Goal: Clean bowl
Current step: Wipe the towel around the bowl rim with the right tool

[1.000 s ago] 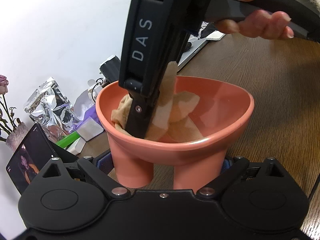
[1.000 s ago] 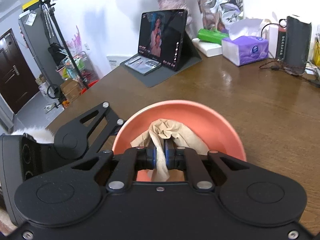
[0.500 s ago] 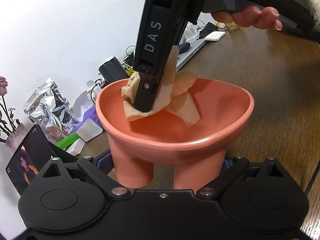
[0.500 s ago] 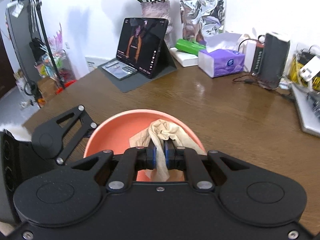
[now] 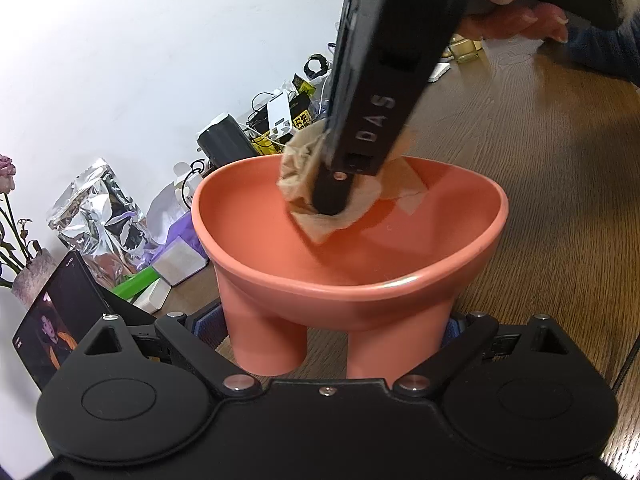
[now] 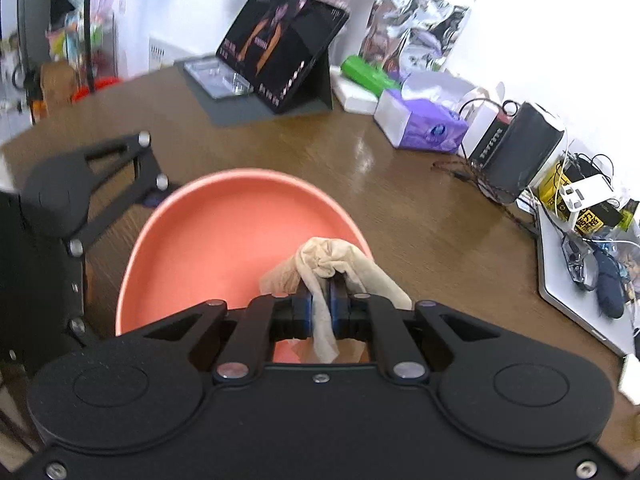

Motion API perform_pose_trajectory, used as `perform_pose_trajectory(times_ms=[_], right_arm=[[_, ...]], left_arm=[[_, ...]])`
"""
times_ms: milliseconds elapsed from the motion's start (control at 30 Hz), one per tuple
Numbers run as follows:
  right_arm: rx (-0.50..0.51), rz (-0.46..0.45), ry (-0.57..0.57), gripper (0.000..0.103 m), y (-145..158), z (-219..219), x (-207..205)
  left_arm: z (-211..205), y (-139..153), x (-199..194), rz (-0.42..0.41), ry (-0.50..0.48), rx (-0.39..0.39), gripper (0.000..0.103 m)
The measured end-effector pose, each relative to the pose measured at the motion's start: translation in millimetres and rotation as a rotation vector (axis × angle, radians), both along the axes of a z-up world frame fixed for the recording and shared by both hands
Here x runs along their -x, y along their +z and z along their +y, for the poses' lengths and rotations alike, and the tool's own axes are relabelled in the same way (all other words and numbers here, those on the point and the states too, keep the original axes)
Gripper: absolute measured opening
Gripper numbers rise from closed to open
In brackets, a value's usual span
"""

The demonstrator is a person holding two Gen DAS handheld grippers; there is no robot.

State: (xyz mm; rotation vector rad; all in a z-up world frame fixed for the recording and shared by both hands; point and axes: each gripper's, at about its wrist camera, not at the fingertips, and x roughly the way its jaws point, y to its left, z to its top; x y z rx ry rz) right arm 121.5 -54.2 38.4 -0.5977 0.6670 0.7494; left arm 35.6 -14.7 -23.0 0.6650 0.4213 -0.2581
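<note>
On the table (image 6: 420,216), my left claw (image 5: 336,328) brackets the legs of the salmon footed bowl (image 5: 352,264) to steady it; whether its pads press I cannot tell. My right claw (image 6: 320,304) is clamped on a tan cloth (image 6: 340,264), wiping the bowl's inner wall.

Cloth-clamping right gripper (image 5: 330,200) inside bowl (image 5: 400,280)

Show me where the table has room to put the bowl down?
Bare wood lies between the bowl and the tissue box, and in front of the tablet. The wall edge is crowded: foil bag, speaker, cables, laptop.
</note>
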Motion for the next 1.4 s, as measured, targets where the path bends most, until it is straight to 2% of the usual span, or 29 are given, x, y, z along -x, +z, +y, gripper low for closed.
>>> perform_pose_trajectory(times_ms=[333,667,867,1100,1400], right_arm=[[0.156,0.036,0.032,0.009,-5,1,9],[0.23,0.073,0.068,0.009,-8,1,19],[0.231,0.12,0.082,0.009,-10,0,22],[0.19,0.193,0.089,0.009,-11,-3,22],[0.132,0.244,0.122,0.009,-11,0,22]], left_arm=[[2,0,0,0.0,-0.002,0.0,0.095],[3,-1,1,-0.004,-0.005,-0.005,0.095],[3,-1,1,-0.003,-0.003,-0.003,0.095],[4,0,0,-0.002,-0.002,-0.002,0.095],[6,1,-4,-0.001,0.001,-0.001,0.095]])
